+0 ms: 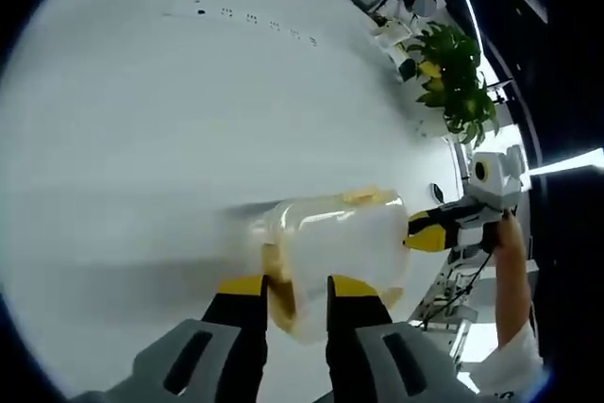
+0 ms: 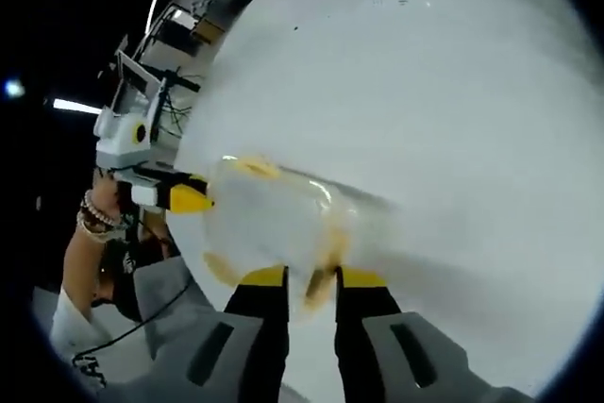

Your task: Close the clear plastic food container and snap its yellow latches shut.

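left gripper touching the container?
Touching. In the left gripper view, the left gripper has its yellow tips on either side of the clear container's near edge, which sits between them on the white table.

Right claw (image 2: 307,282) at clear container (image 2: 274,224)
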The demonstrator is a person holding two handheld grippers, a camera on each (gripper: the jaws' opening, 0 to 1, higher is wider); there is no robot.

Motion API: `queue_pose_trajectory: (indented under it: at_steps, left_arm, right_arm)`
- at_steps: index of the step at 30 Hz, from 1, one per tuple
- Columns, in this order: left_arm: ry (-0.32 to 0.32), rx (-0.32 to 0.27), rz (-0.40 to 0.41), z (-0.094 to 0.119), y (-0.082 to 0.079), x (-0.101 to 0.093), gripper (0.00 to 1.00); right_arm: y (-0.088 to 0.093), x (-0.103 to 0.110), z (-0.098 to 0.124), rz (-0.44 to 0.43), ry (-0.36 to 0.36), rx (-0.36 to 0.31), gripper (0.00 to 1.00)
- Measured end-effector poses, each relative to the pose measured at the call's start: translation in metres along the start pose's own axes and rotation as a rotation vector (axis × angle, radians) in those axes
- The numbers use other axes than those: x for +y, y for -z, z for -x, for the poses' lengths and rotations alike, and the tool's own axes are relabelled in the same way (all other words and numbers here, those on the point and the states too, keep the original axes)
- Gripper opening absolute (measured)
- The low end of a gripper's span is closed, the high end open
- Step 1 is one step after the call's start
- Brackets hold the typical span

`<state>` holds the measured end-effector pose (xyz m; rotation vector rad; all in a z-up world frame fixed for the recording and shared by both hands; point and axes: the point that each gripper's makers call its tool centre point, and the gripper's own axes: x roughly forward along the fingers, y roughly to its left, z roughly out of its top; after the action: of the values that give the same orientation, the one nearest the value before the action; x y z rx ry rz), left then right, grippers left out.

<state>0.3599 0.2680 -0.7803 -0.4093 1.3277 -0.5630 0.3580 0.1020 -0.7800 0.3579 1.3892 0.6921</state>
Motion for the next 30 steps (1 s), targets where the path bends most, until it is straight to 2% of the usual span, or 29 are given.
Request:
queue_pose_trajectory:
  at_steps: [1,2,9,10,11,15,16,19,22,26,30]
  left_arm:
    - [-0.001,-0.004,-0.006,-0.001,0.0,-0.001,0.16]
    - [-0.008,-0.007,-0.017,-0.002,0.0,-0.002,0.16]
    - [-0.015,-0.004,-0.028,-0.006,-0.001,-0.004,0.17]
    - [-0.016,-0.004,-0.028,-0.007,-0.001,-0.004,0.17]
    - [-0.019,-0.005,-0.033,-0.006,-0.002,-0.005,0.17]
    - [-0.016,-0.013,-0.047,-0.007,-0.004,-0.005,0.17]
    - [-0.016,-0.015,-0.065,-0.007,-0.004,-0.006,0.17]
    - [-0.019,-0.021,-0.08,-0.008,-0.005,-0.007,0.18]
    - [-0.03,-0.048,-0.163,-0.009,-0.006,-0.009,0.2]
    - [-0.036,-0.055,-0.161,-0.009,-0.005,-0.009,0.22]
    - [-0.035,-0.119,-0.228,-0.009,-0.007,-0.011,0.24]
  right_arm:
    - [0.0,0.001,0.0,-0.04,-0.01,-0.002,0.12]
    - [0.0,-0.001,0.0,-0.031,-0.013,-0.003,0.11]
    - [-0.001,-0.002,-0.002,-0.107,-0.034,-0.005,0.1]
    - [0.004,0.005,-0.002,-0.138,-0.073,0.018,0.09]
    - [0.001,-0.001,-0.004,-0.152,-0.056,-0.007,0.09]
    - [0.004,-0.001,-0.006,-0.141,-0.064,-0.01,0.1]
    - [0.003,0.0,-0.006,-0.107,-0.055,-0.013,0.1]
    - [0.003,0.001,-0.007,-0.092,-0.046,-0.019,0.1]
    - [-0.001,-0.001,-0.007,-0.084,-0.046,-0.018,0.11]
    - [-0.001,0.0,-0.007,-0.069,-0.038,-0.028,0.12]
    - [-0.005,-0.001,-0.006,-0.059,-0.051,-0.059,0.13]
